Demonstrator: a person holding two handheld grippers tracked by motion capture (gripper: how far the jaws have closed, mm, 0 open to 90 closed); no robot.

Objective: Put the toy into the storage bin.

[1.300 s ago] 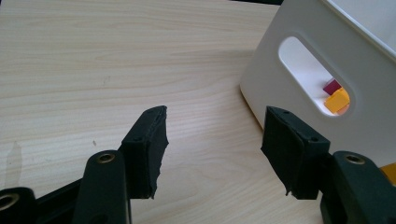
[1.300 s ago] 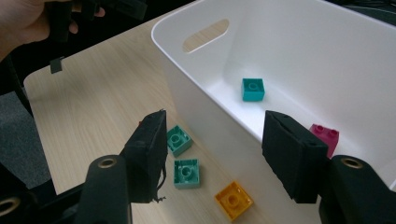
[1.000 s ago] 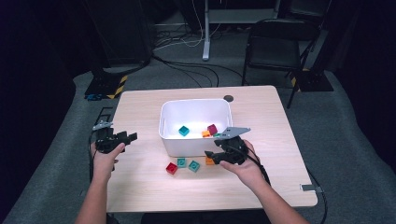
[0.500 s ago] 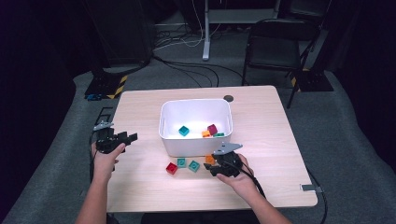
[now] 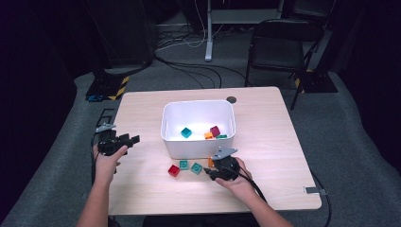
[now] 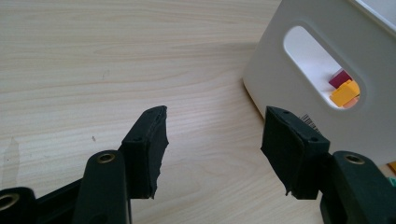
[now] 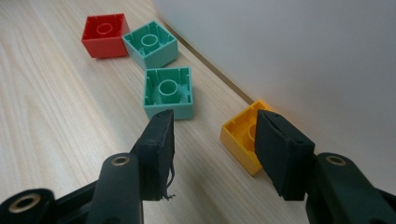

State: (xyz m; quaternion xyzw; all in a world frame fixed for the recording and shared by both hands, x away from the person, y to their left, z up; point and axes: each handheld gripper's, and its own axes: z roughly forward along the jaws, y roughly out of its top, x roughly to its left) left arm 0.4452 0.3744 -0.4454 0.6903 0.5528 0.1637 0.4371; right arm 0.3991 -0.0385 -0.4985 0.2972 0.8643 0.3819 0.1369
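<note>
A white bin stands mid-table with several coloured blocks inside. In front of it lie a red block, two teal blocks and a yellow block. My right gripper sits low over the table beside the yellow block. Seen from the right gripper, its jaws have just been closing but stand apart with nothing pressed between them. The yellow block lies just ahead, partly behind one jaw, and a teal block is farther on. My left gripper is open and holds nothing.
The bin's wall runs close along the right gripper's side. In the left gripper view the bin's handle slot shows maroon and orange blocks inside. A black chair and cables stand beyond the table's far edge.
My right gripper has come down from the bin's front rim to the table by the loose blocks. The left gripper has stayed where it was.
</note>
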